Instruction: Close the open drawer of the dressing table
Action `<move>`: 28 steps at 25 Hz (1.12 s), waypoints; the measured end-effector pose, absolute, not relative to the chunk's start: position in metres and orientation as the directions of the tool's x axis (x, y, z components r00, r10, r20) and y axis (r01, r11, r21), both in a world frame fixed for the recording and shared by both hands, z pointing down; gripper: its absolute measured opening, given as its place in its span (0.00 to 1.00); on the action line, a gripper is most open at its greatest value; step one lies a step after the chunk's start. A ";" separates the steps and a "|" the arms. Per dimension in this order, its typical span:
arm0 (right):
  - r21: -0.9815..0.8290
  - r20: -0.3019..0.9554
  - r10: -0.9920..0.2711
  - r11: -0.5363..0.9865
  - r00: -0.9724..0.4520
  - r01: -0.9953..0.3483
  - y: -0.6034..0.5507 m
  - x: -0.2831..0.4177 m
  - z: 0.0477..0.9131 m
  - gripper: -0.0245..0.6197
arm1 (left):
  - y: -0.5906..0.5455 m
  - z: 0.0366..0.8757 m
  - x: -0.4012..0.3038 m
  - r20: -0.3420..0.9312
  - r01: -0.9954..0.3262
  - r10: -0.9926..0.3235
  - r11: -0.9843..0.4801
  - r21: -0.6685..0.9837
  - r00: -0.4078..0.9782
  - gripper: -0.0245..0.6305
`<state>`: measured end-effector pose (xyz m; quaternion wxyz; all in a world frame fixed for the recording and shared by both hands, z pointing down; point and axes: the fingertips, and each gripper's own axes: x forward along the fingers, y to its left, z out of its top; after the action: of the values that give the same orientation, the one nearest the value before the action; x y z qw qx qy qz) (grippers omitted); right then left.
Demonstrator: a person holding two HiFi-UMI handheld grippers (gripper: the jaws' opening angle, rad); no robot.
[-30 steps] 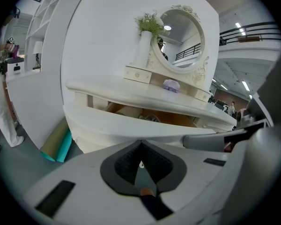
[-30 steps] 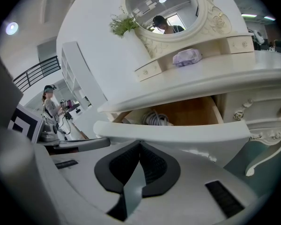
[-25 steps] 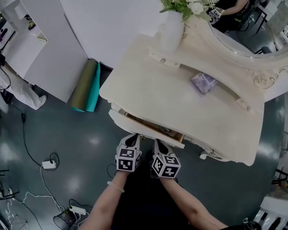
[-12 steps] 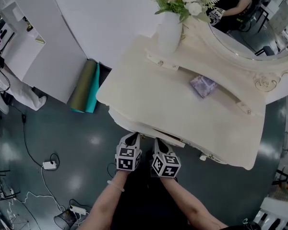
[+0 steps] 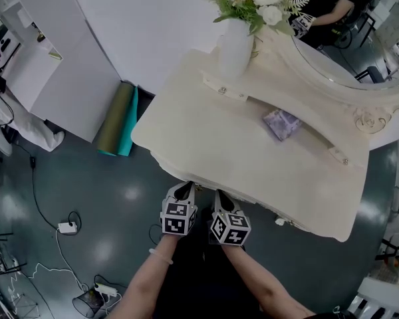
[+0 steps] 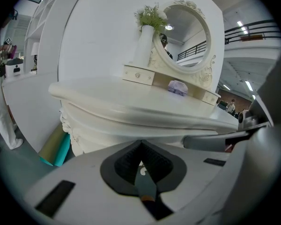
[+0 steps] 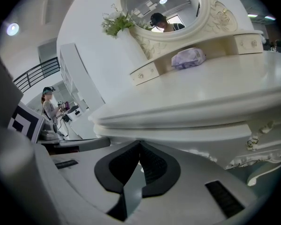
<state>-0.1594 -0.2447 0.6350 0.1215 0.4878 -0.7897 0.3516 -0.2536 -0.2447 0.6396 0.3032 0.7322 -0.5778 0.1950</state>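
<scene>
The cream dressing table point(image 5: 239, 145) fills the middle of the head view. Its front drawer point(image 5: 203, 185) sits pushed in under the tabletop's edge, with only a thin strip of its front showing. My left gripper point(image 5: 183, 190) and right gripper point(image 5: 221, 195) stand side by side with their tips at that drawer front. Both are shut with nothing between the jaws. In the left gripper view the left gripper point(image 6: 140, 142) points at the carved drawer front point(image 6: 131, 131) close ahead. The right gripper point(image 7: 139, 143) faces the same front point(image 7: 192, 137) below the tabletop's lip.
A white vase of flowers point(image 5: 236, 45), a purple packet point(image 5: 281, 123) and an oval mirror point(image 5: 359, 52) are at the table's back. Rolled green mats point(image 5: 120, 119) lean by the white cabinet point(image 5: 60, 65) to the left. A power strip point(image 5: 68, 228) with cables lies on the dark floor.
The drawer has slid from open to in under the tabletop, its inside no longer showing. Both grippers moved forward with it, still side by side.
</scene>
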 end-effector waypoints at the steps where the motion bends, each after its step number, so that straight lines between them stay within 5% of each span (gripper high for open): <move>1: -0.437 0.535 -0.686 0.275 -0.493 -0.857 -0.247 -0.159 0.635 0.08 | -0.246 0.640 -0.253 0.636 -0.965 -0.728 -0.147 0.219 0.256 0.07; 28: -0.436 0.540 -0.723 0.197 -0.431 -0.878 -0.273 -0.151 0.645 0.08 | -0.275 0.641 -0.247 0.627 -0.966 -0.740 -0.126 0.226 0.244 0.07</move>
<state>-0.1507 -0.2733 0.6448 0.1079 0.5225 -0.7661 0.3583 -0.2472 -0.2746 0.6406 0.3051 0.7272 -0.5863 0.1853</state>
